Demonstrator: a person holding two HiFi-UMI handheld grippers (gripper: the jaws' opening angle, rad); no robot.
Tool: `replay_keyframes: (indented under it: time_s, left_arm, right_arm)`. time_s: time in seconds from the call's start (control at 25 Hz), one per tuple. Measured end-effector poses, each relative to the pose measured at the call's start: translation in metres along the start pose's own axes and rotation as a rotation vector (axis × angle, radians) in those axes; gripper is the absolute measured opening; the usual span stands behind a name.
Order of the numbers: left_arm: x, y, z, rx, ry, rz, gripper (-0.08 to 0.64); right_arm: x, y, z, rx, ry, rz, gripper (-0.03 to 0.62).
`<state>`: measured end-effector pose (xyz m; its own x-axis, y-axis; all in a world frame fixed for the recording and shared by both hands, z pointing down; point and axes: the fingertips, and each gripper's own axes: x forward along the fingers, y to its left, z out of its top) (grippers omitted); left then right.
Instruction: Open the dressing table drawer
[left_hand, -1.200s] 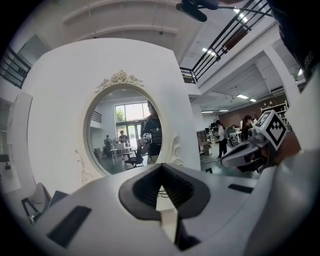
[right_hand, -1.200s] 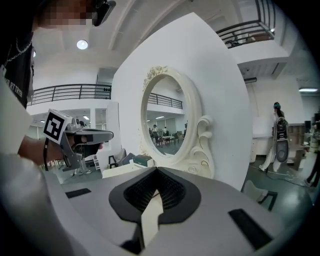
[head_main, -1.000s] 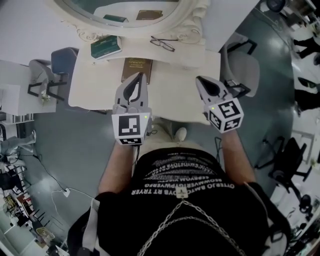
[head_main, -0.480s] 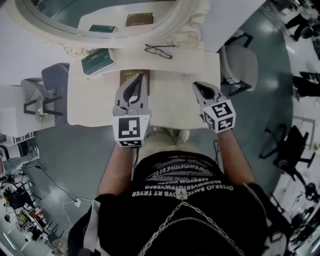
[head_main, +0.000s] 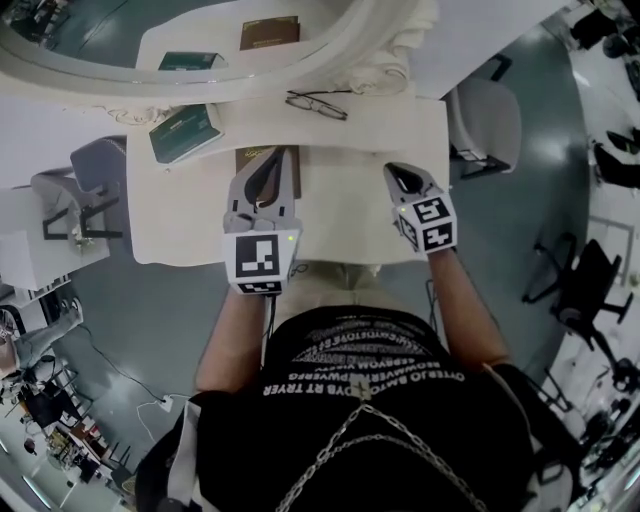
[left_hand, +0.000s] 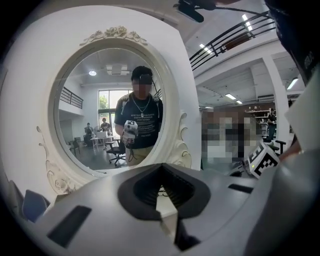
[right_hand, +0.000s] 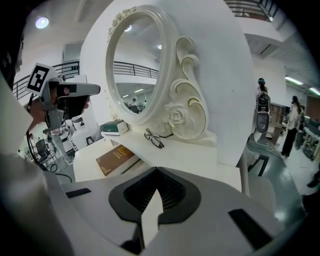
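The white dressing table (head_main: 345, 215) lies below me, its oval mirror (head_main: 330, 55) at the far side. Its top hides the drawer front, so no drawer shows. My left gripper (head_main: 272, 155) hovers over the table's middle left, jaws shut and empty, above a brown book (head_main: 290, 165). My right gripper (head_main: 392, 170) hovers over the right part of the top, also shut with nothing between the fingers. In the right gripper view its closed jaws (right_hand: 152, 200) point at the table top (right_hand: 190, 160) and the mirror frame (right_hand: 190, 115).
A green book (head_main: 185, 133) and a pair of glasses (head_main: 317, 104) lie near the mirror's foot. A grey chair (head_main: 487, 125) stands right of the table and another chair (head_main: 85, 185) left of it. A person's reflection shows in the mirror (left_hand: 110, 100).
Both grippers have come forward over the table top, and the right one has sunk lower. Both pairs of jaws stay shut.
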<state>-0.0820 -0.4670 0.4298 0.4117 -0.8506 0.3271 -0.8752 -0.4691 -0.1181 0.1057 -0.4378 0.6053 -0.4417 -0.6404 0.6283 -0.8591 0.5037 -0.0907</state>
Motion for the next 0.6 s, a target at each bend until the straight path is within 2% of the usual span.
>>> replay_keyframes:
  time_s: [0.52,0.6]
  left_arm:
    - [0.029,0.004,-0.035,-0.024,0.079,-0.03,0.003]
    - [0.031,0.005,-0.039,-0.029,0.087,-0.029,0.003]
  right_arm:
    - [0.064,-0.023,-0.052,0.174,0.143,-0.038,0.005]
    - [0.069,-0.025,-0.058,0.191,0.164,-0.037,0.036]
